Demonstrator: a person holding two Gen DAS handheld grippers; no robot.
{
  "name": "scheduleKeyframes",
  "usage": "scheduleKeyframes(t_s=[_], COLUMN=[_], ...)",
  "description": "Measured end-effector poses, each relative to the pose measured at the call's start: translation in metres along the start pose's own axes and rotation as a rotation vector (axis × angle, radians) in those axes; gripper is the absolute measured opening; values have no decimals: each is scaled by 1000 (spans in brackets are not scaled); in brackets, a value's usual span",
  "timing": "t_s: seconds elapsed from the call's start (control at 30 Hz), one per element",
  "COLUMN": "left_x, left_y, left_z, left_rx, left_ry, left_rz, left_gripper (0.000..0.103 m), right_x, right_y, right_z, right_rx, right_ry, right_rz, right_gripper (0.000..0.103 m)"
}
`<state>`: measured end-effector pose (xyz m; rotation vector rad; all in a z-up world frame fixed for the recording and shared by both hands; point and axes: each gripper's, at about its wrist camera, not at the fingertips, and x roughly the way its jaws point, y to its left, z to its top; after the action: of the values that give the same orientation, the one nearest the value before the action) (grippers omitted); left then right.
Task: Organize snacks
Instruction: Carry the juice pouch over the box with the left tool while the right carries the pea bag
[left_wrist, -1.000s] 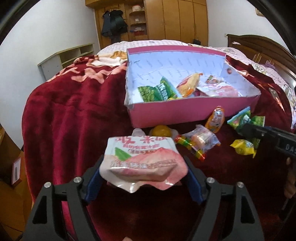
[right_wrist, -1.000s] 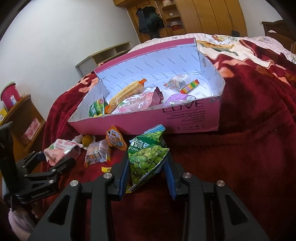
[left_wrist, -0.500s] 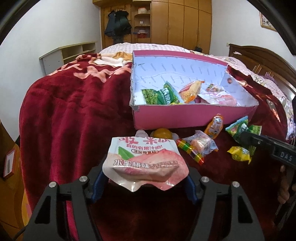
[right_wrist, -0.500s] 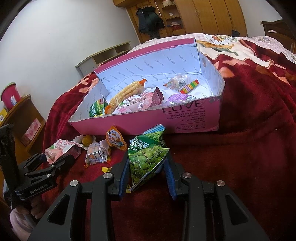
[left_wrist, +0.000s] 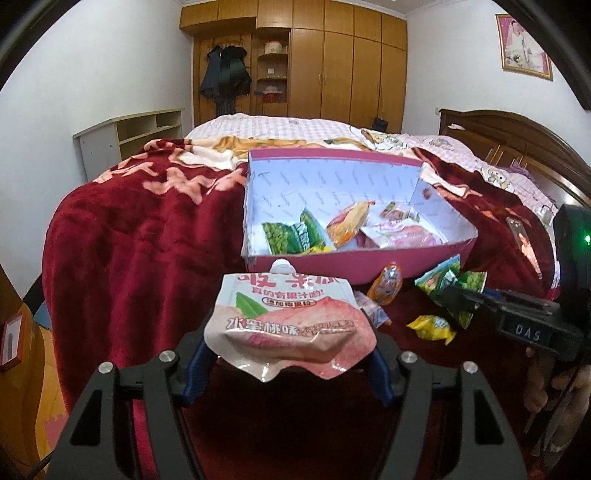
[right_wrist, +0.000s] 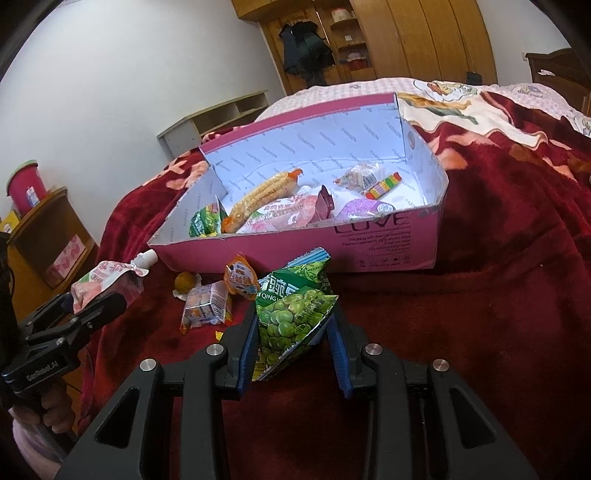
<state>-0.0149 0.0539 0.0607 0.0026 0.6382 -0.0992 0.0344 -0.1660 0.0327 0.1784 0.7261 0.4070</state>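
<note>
Peach pouch (left_wrist: 291, 325): a pink and white drink pouch with a white cap, low in the centre of the left wrist frame, raised above the red blanket (left_wrist: 140, 251) in front of the box.
Left gripper (left_wrist: 290, 363): clamped on the lower corners of the peach pouch, one blue pad at each side; in the right wrist frame it shows at the left edge with the pouch.
Green pea bag (right_wrist: 295, 314): centre of the right wrist frame, standing tilted between the blue pads, just in front of the box wall.
Right gripper (right_wrist: 293, 354): closed on the green pea bag from both sides.
Pink box (right_wrist: 388, 240): open, on the bed, in the middle of both frames; inside lie a yellow corn-shaped snack (right_wrist: 262, 195), a pink packet (right_wrist: 284, 218) and a rainbow candy stick (right_wrist: 382, 186).
Loose snacks: an orange packet (right_wrist: 242, 278) and a clear packet (right_wrist: 205, 308) lie on the blanket between the two grippers; a small yellow packet (left_wrist: 432, 328) lies near the right gripper.
Background: wooden wardrobe (left_wrist: 332, 62) at the top of the frame.
</note>
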Motion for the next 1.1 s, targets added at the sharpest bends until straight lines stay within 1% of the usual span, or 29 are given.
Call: scheduleKeyframes(t_s=[0.17,0.37,0.57,0.77,0.97,1.1], left_x=[0,3,3,5,17,33], left_y=[-4,-12,-20,-26,-27,-29], left_z=[13,33,50,68,86,96], left_rx=[14,18,34,33,8,-3], left_ry=[-14,-26,-56,-82,-109,-109], left_rz=[1,-20,-22,-32,-42,-41], left_gripper=[72,72,72,72,72,72], right_x=[-8,-13,-19,-31,-36,-35], right_y=[6,9,9,11,10,8], right_z=[2,5,11,25,36,38], right_rx=[-17,-27,-27,-51,-65,-63], right_ry=[-22,-36,-52,-91,-119,-121], right_rz=[15,26,23,-1,-20,-25], right_gripper=[36,36,36,36,36,36])
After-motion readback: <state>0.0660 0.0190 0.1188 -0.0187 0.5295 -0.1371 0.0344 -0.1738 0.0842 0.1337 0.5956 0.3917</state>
